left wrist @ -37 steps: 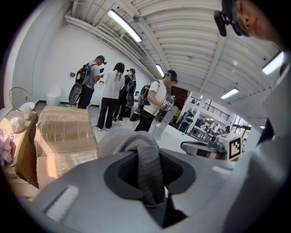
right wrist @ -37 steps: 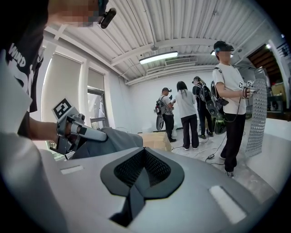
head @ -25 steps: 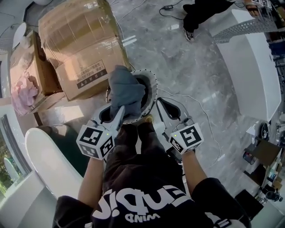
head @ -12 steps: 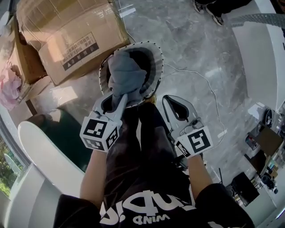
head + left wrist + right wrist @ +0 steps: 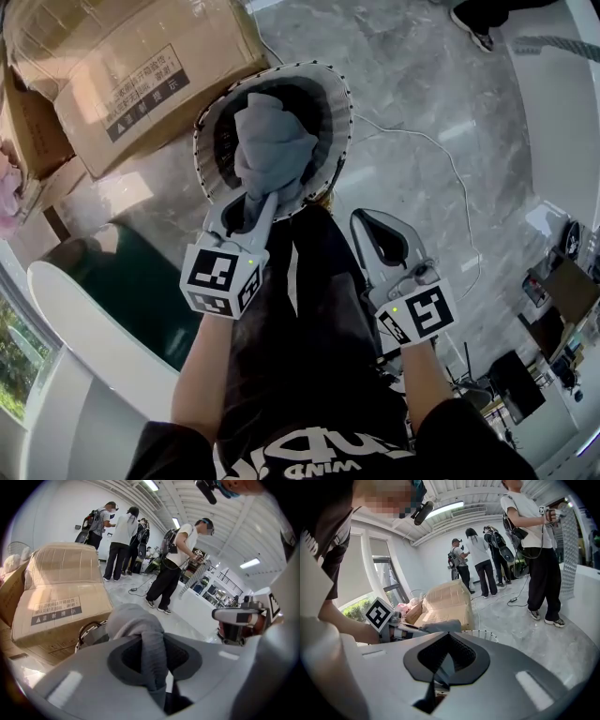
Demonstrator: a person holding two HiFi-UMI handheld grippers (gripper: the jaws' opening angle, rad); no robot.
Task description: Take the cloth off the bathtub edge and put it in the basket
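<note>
Left claw (image 5: pixel 253 204) clamped on grey cloth (image 5: pixel 274 150); cloth bunched over basket (image 5: pixel 343 98) mouth, so release likely drops it in. Right claw (image 5: pixel 364 217) closed, empty, just beside basket, clear of drop.

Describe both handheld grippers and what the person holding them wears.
The left gripper and right gripper are light grey, with black-lined jaws framing a teardrop hollow. Each carries a white cube of black square markers and a green light. The T-shirt is black, short-sleeved, with white lettering.
</note>
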